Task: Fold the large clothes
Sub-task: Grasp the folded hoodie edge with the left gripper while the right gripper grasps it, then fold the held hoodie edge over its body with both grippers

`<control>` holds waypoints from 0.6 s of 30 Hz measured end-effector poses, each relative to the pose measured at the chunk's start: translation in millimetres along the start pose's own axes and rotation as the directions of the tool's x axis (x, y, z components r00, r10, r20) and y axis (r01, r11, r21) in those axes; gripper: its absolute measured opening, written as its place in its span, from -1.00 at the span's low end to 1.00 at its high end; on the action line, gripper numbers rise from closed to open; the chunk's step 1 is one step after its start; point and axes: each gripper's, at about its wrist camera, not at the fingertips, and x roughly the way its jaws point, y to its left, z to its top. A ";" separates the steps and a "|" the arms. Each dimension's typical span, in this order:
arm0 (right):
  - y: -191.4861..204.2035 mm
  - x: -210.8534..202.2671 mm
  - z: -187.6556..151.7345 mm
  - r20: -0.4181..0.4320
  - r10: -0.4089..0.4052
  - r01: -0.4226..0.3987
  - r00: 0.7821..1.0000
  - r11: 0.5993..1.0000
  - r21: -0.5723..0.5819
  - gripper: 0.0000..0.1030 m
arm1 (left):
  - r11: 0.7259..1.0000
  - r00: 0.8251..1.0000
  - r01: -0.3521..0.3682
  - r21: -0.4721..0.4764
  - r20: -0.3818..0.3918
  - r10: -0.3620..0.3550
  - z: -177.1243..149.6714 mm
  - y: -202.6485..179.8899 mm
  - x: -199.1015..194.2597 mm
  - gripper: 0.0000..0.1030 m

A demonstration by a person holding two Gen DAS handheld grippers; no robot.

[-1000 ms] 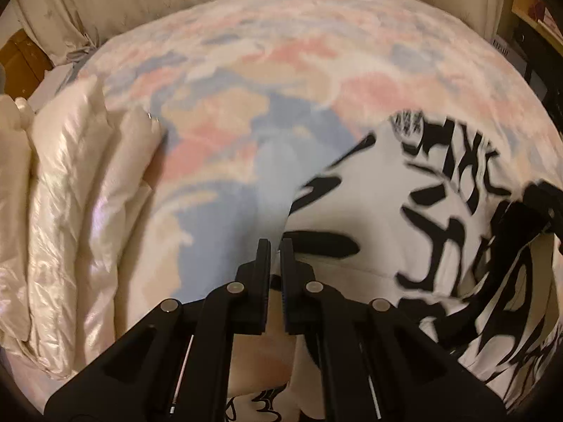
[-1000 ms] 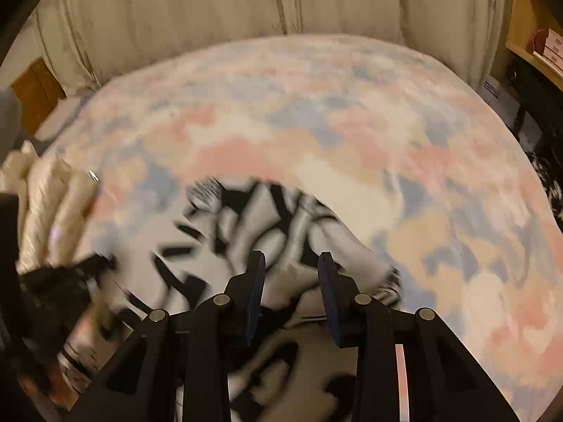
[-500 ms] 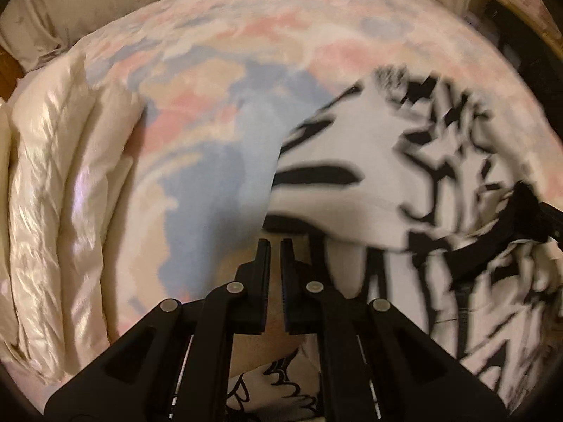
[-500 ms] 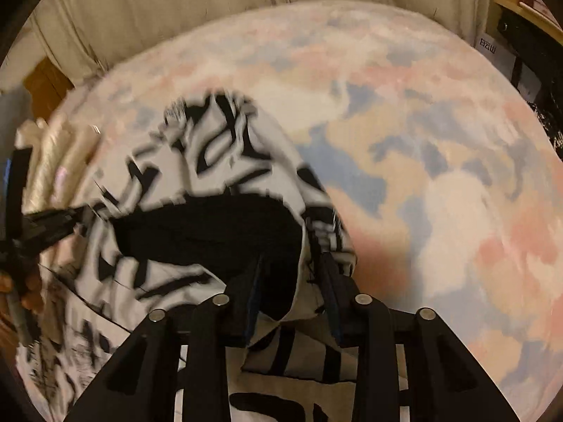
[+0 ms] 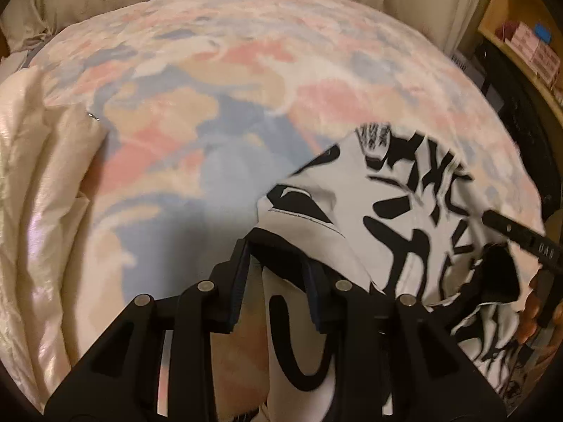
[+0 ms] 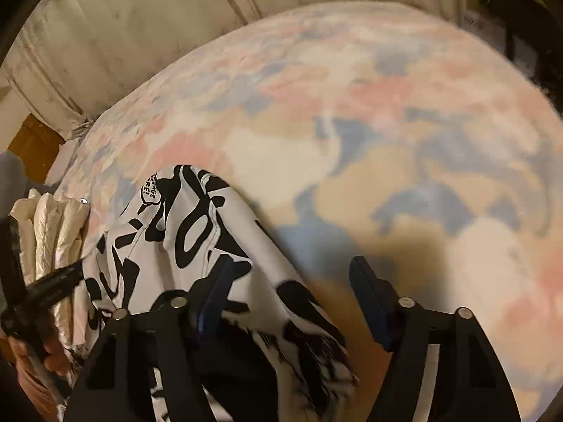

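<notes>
left tongs (image 5: 276, 267): just parting, garment (image 5: 380, 218) between (grip unclear) | right tongs (image 6: 292, 281): just widened, garment's edge blurred

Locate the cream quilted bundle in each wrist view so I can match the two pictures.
Left wrist: the cream quilted bundle fills the left edge, beside the pastel blanket.
Right wrist: it sits small at the left edge, just left of the black-and-white printed garment.
Shared landmark: the round printed badge at the garment's far tip.
</notes>
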 end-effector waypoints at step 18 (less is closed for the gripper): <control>93.5 -68.0 -52.2 0.250 0.133 -0.020 0.959 0.913 -0.408 -0.92 | 0.990 0.987 -0.140 0.028 0.081 0.138 -52.8 -14.9 -17.1 -0.96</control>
